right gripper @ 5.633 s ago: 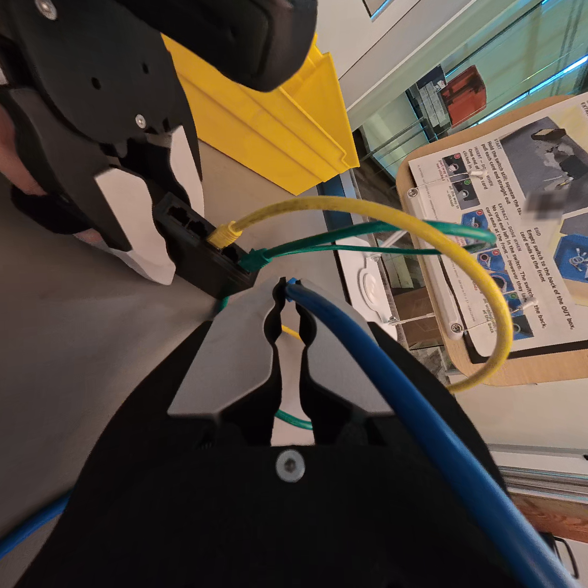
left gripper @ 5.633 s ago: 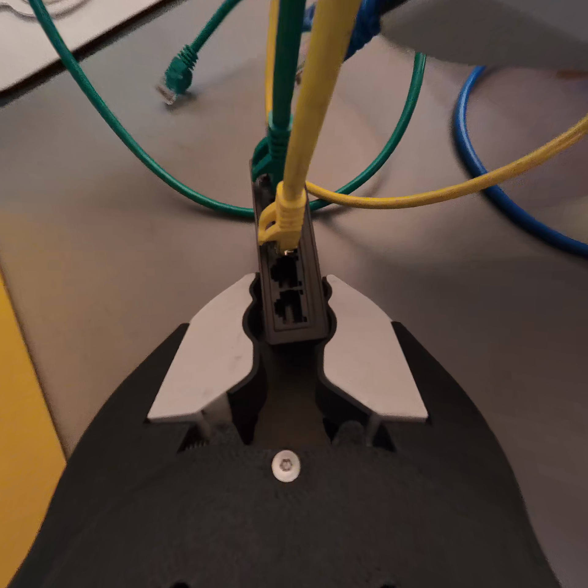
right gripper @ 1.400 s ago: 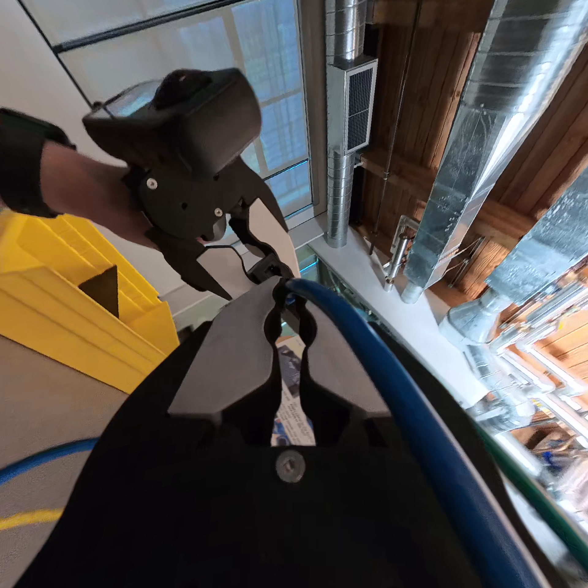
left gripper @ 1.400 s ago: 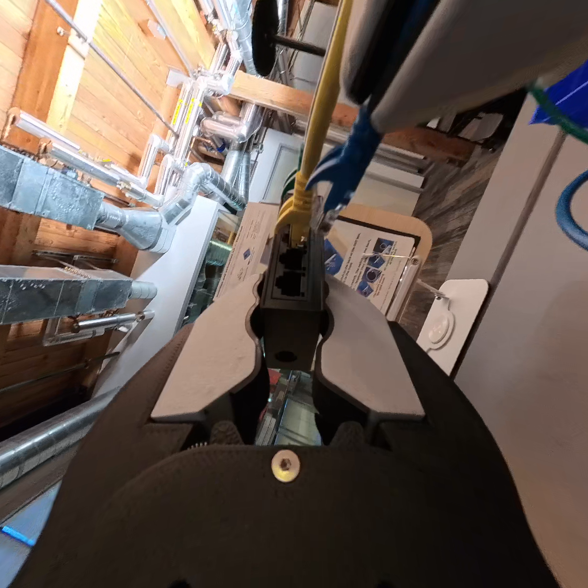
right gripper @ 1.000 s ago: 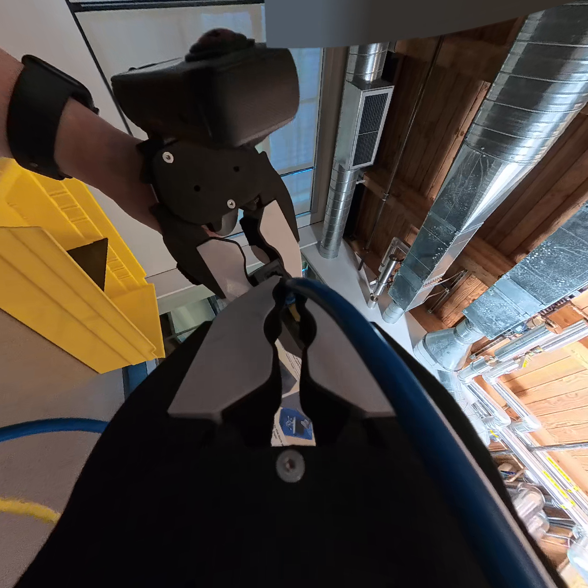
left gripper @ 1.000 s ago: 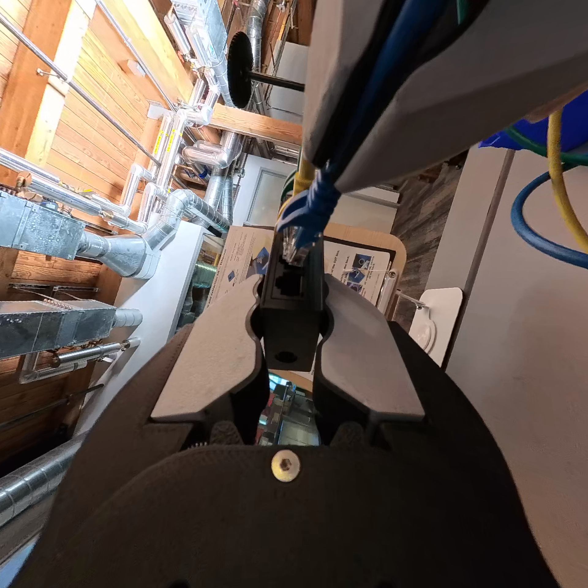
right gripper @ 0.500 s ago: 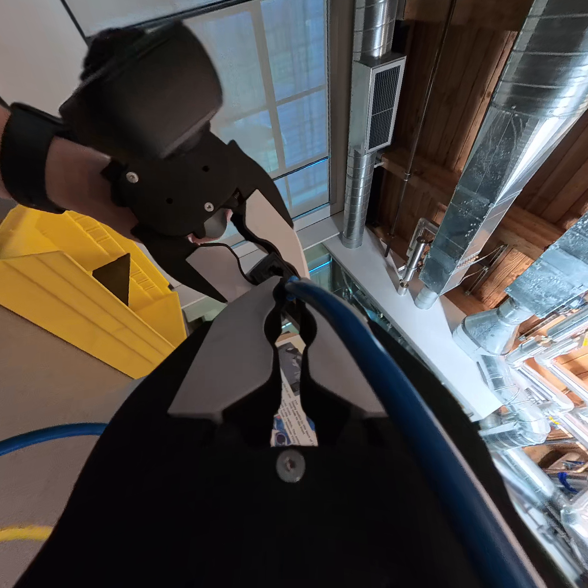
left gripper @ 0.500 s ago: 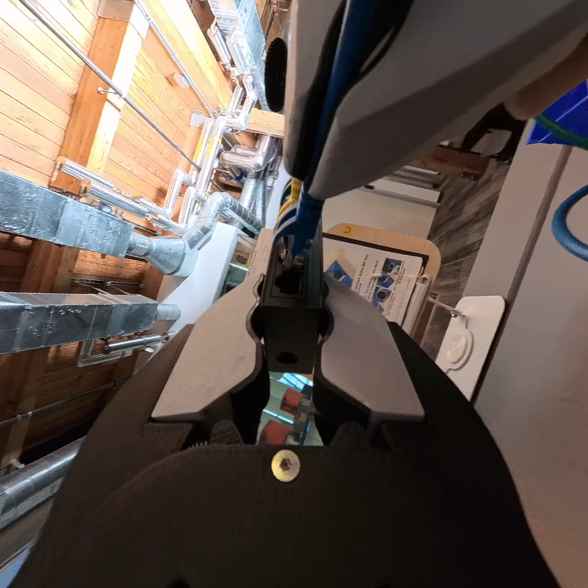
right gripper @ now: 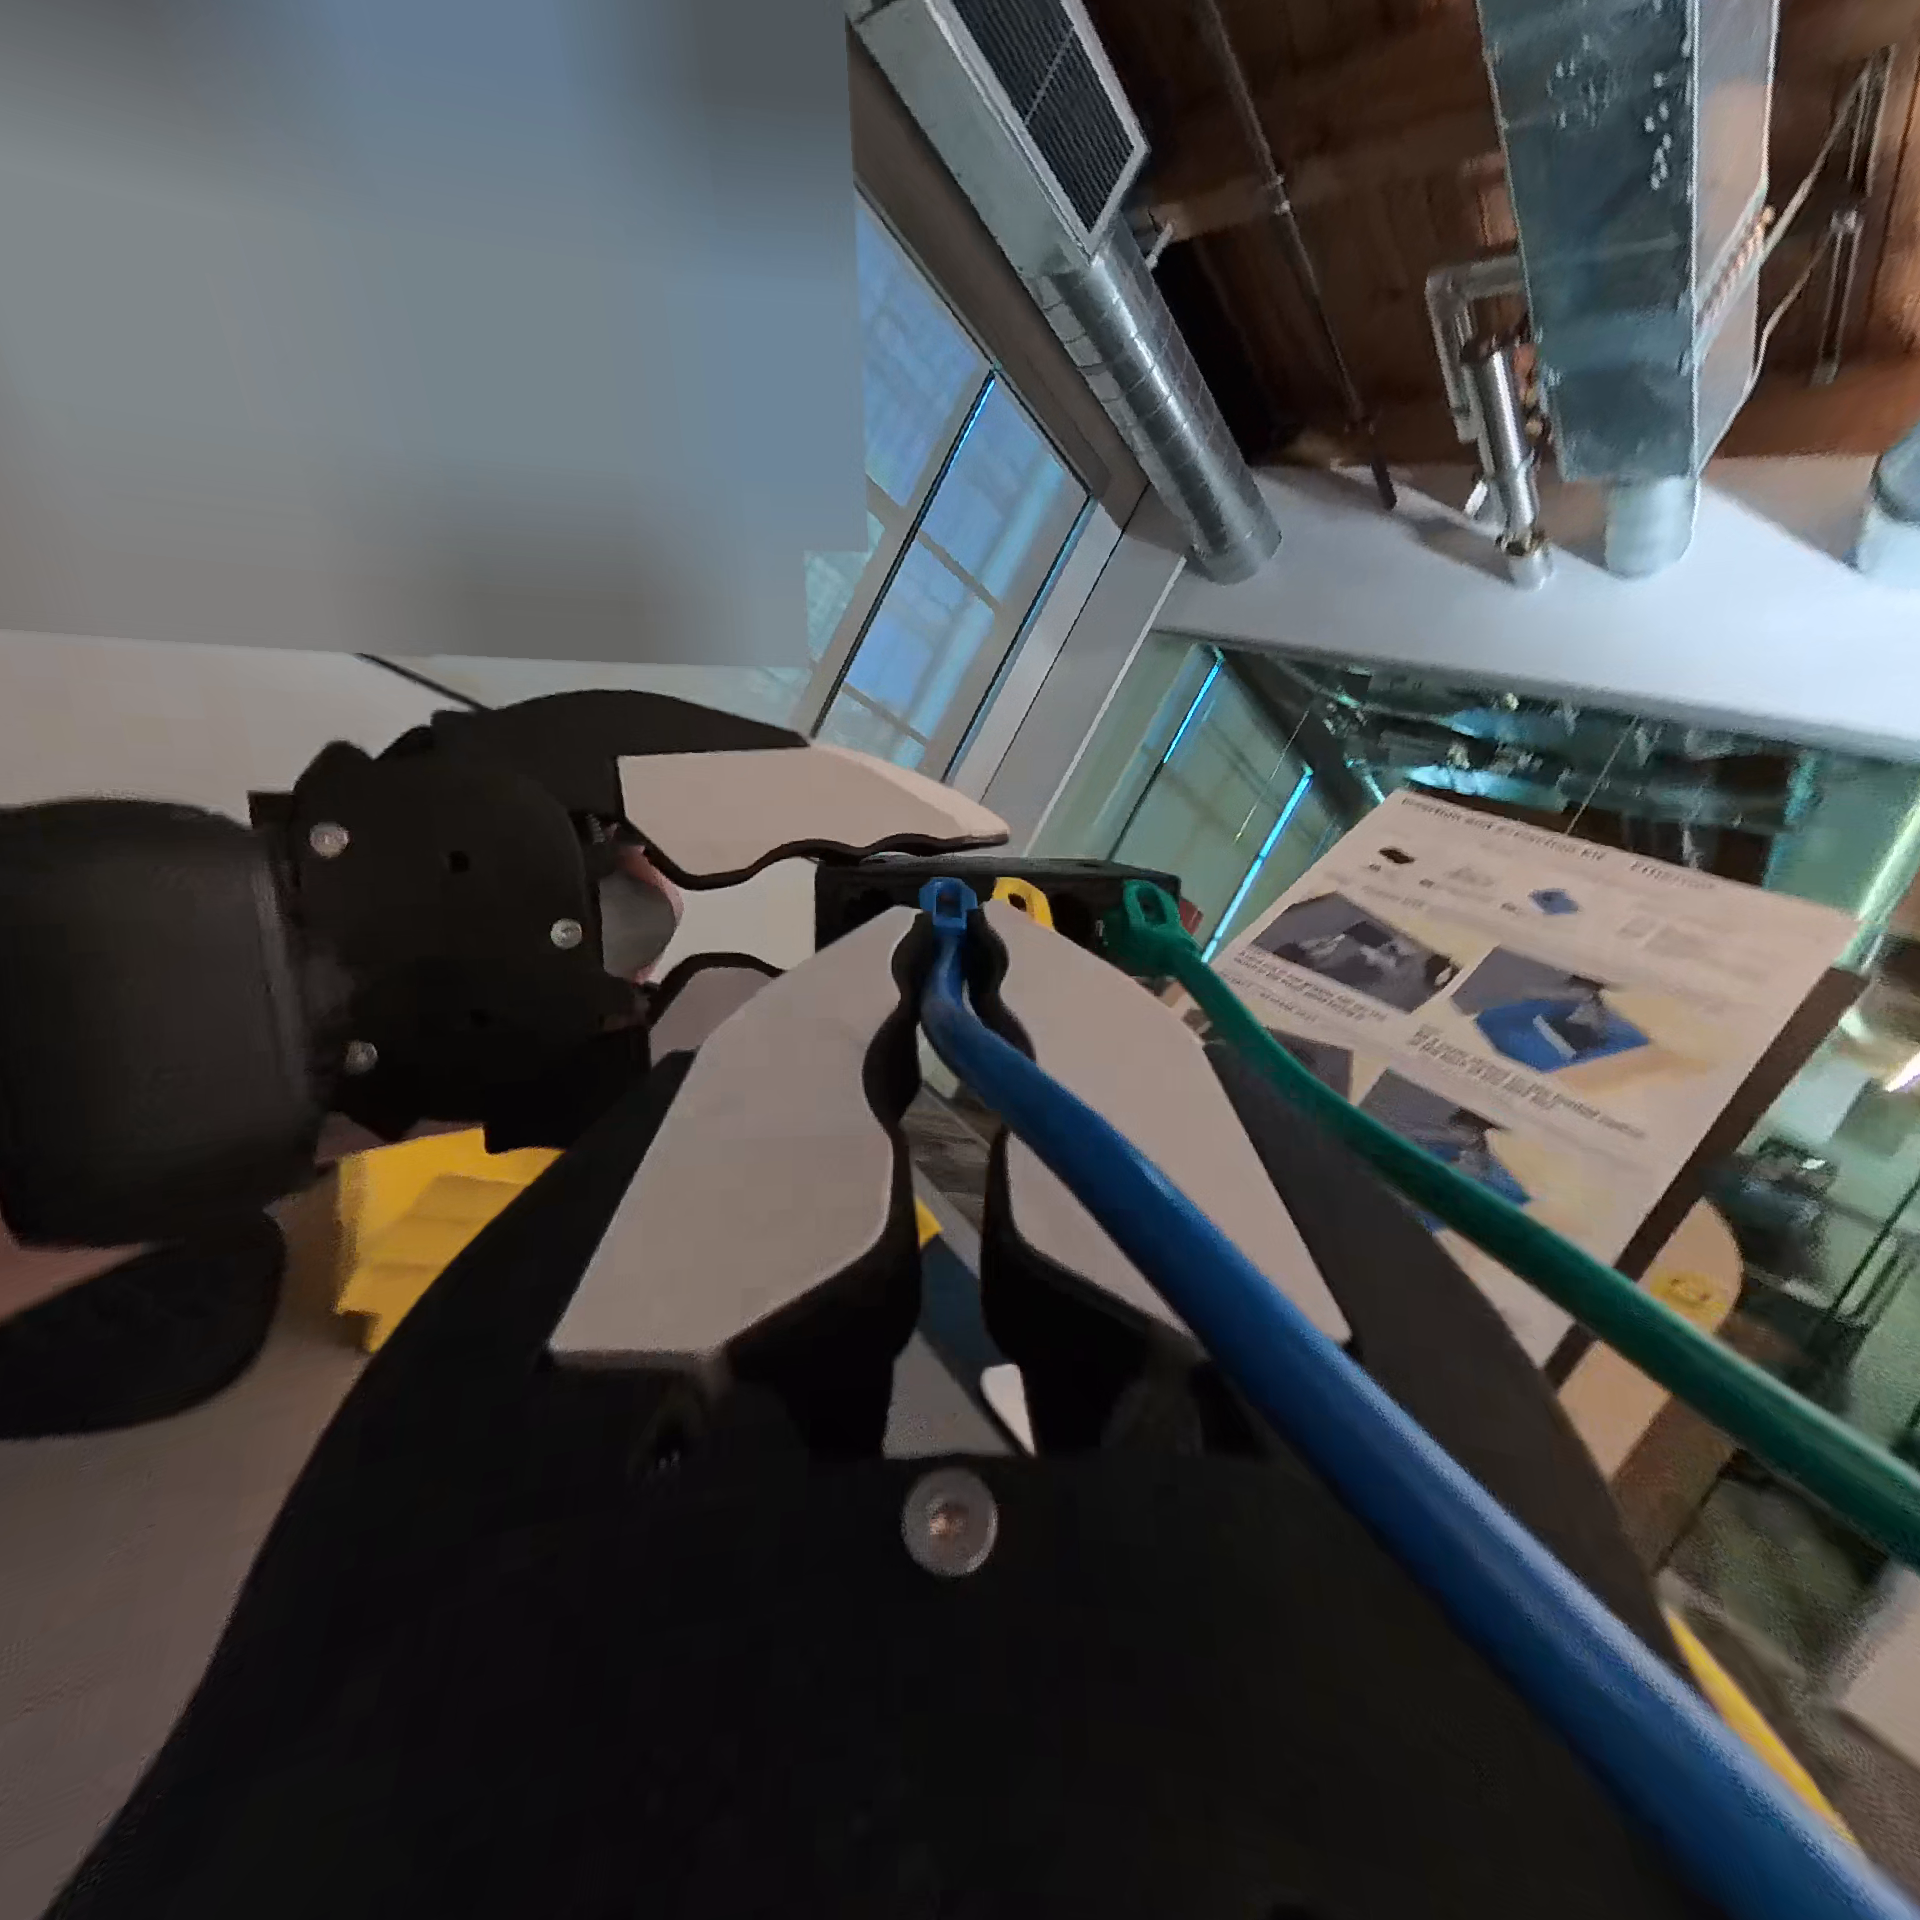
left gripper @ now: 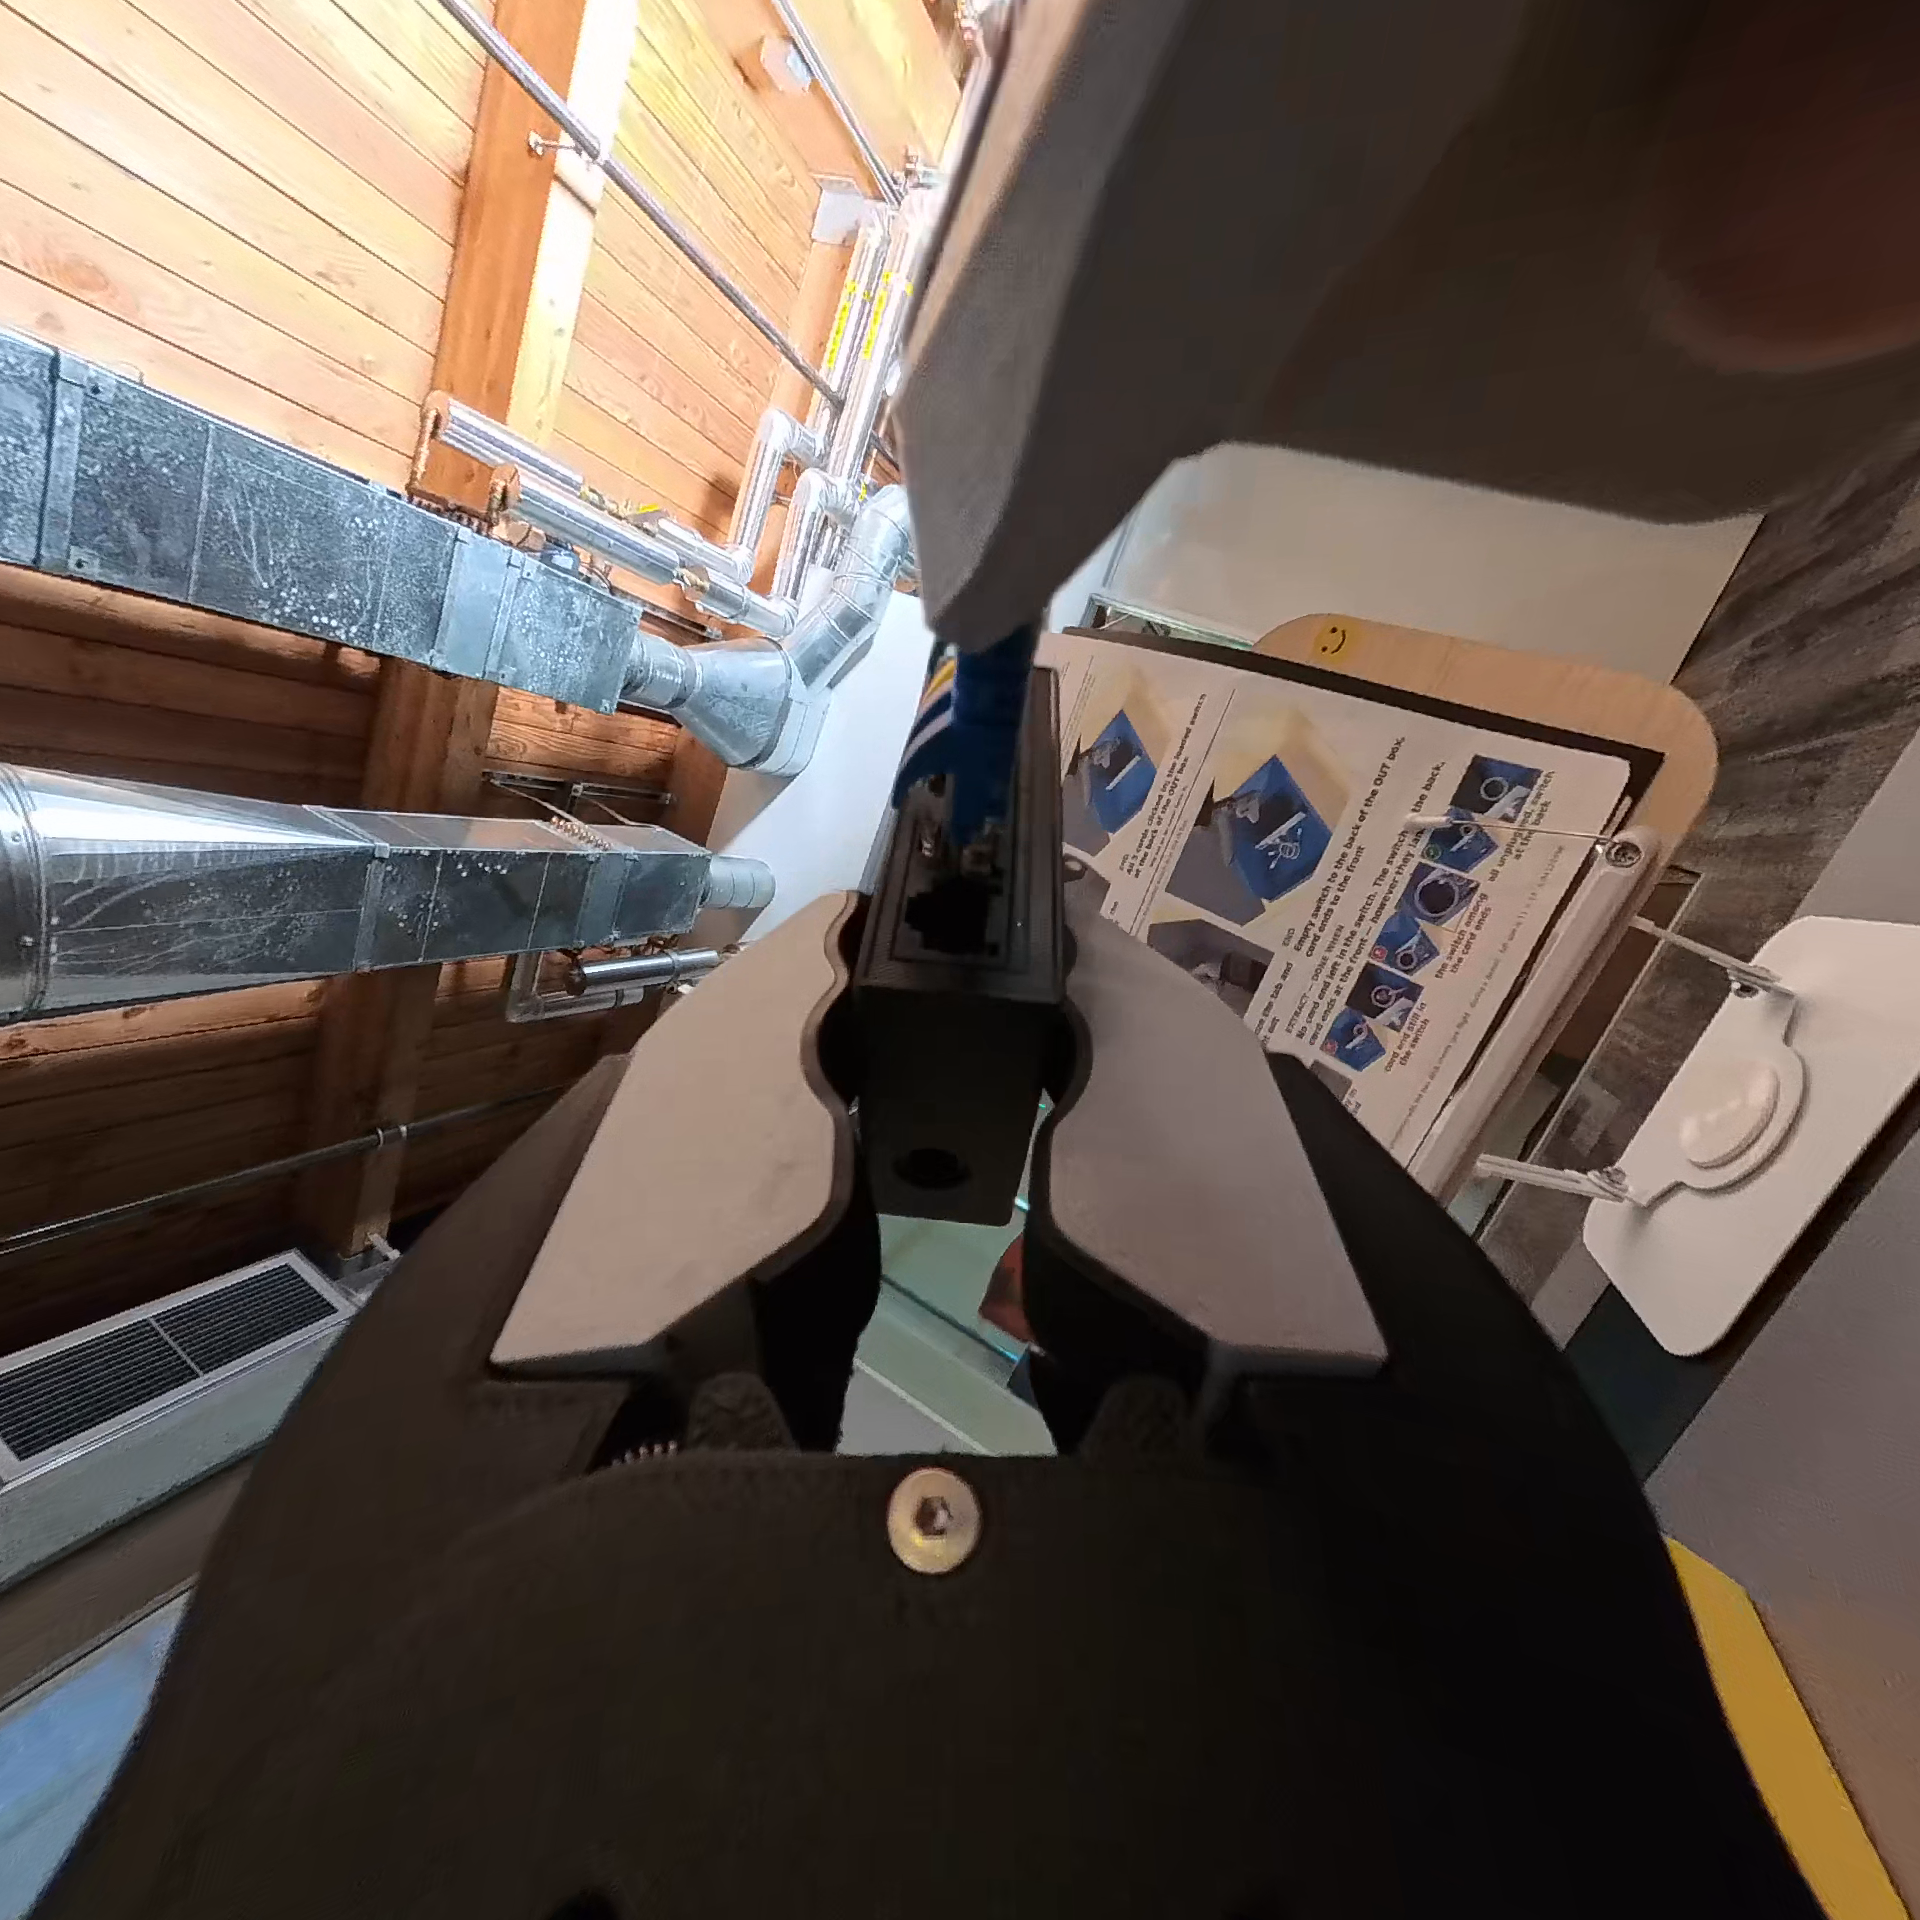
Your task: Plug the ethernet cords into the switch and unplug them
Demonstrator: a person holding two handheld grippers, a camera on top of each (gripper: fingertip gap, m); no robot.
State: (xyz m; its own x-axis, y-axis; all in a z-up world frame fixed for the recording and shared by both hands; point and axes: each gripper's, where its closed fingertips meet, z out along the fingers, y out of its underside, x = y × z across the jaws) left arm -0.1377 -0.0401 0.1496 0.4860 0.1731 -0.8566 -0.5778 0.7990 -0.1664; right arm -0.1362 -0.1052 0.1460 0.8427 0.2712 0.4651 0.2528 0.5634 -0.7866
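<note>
My right gripper [right gripper: 951,940] is clamped on the blue cord [right gripper: 1226,1320] just behind its plug, which sits in the switch [right gripper: 1070,878]. My left gripper [left gripper: 956,1023] is squeezing that black switch [left gripper: 961,997] at one end, holding it in the air. A green cord [right gripper: 1455,1174] and a yellow plug [right gripper: 1018,896] sit in neighbouring ports. Farther off stands an instruction board [right gripper: 1538,997].

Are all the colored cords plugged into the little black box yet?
Nearly. The green cord and yellow cord already sit in the black box, which the left claw grips. The right claw is shut on the blue cord, right at a hole; whether it is fully in, I cannot tell. One hole looks empty. Unplugging comes after.
</note>
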